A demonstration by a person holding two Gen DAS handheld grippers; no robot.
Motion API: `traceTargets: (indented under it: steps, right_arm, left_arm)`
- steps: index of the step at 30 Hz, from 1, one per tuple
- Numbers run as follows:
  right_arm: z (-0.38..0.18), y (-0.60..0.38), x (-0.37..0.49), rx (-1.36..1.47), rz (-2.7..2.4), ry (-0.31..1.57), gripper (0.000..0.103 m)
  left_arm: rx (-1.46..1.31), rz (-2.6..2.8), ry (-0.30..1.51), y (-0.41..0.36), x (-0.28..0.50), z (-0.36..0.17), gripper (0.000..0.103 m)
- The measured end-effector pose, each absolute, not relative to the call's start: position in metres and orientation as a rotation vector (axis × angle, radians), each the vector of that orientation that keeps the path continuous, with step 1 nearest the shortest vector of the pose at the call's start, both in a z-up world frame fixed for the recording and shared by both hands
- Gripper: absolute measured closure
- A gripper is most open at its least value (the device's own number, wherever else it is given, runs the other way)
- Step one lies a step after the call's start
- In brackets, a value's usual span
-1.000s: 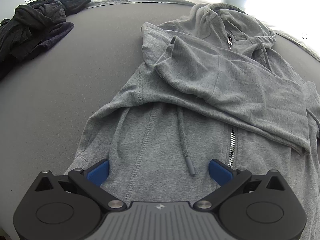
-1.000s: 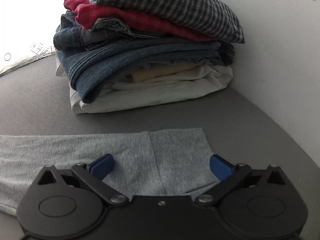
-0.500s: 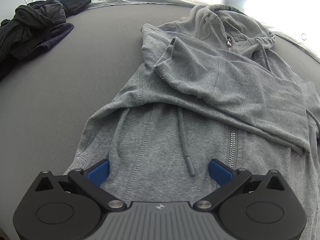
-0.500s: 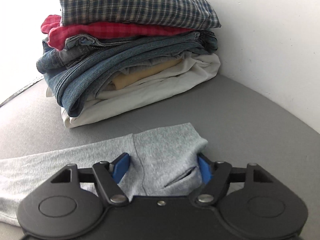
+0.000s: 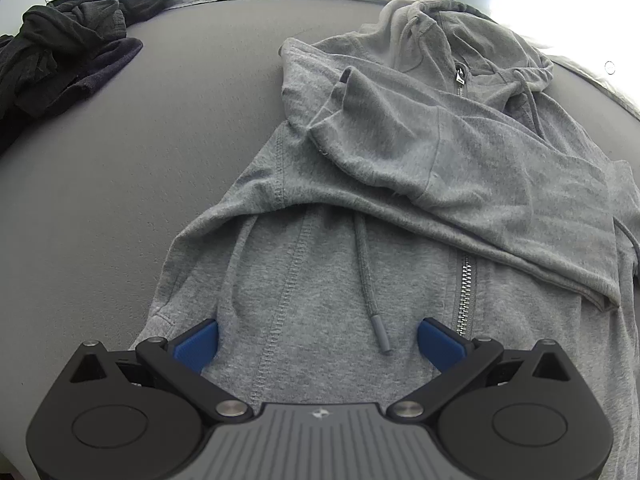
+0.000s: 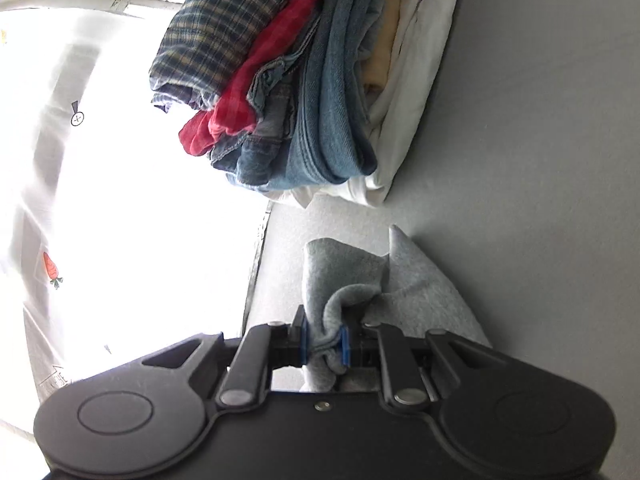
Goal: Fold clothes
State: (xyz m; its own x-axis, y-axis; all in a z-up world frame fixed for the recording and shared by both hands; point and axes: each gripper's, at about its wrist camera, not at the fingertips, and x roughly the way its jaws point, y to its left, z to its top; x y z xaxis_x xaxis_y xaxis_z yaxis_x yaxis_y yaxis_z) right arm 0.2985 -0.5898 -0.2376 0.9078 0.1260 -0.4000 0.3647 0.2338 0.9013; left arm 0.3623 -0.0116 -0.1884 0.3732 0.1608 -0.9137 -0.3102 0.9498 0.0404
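A grey zip hoodie [image 5: 400, 184] lies spread on the grey table, hood at the far side, one sleeve [image 5: 460, 164] folded across its chest. My left gripper [image 5: 318, 340] is open, low over the hoodie's lower front, a drawstring end [image 5: 380, 336] between its blue pads. My right gripper [image 6: 323, 344] is shut on the cuff of the hoodie's other sleeve [image 6: 348, 280] and has it lifted, bunched between the pads; the view is rolled on its side.
A pile of dark clothes [image 5: 60, 60] lies at the far left of the table [image 5: 120, 184]. A stack of folded clothes [image 6: 304, 80], plaid shirt on top, jeans and white items below, stands beyond the right gripper.
My right gripper closed on the sleeve cuff, then lifted and rolled sideways with it. The left gripper has not moved.
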Motion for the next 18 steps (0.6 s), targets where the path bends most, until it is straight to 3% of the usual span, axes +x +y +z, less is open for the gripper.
traceTargets:
  steps: [8, 12, 15, 16, 18]
  right_arm:
    - [-0.231, -0.441, 0.381, 1.474, 0.324, 0.700, 0.088]
    - [-0.217, -0.379, 0.407, 1.370, 0.482, 0.806, 0.083]
    - [-0.233, -0.361, 0.419, 1.361, 0.444, 0.919, 0.064]
    - [-0.242, -0.358, 0.421, 1.377, 0.415, 0.957, 0.052]
    - [-0.248, -0.362, 0.421, 1.391, 0.385, 0.974, 0.048]
  left_arm:
    - [-0.139, 0.287, 1.144, -0.011, 0.361, -0.188, 0.000]
    - [-0.134, 0.278, 1.141, -0.011, 0.360, -0.189, 0.000]
    - [-0.133, 0.277, 1.141, -0.011, 0.361, -0.189, 0.000]
    - [-0.133, 0.277, 1.140, -0.011, 0.361, -0.189, 0.000]
    - [-0.133, 0.278, 1.139, -0.012, 0.361, -0.189, 0.000]
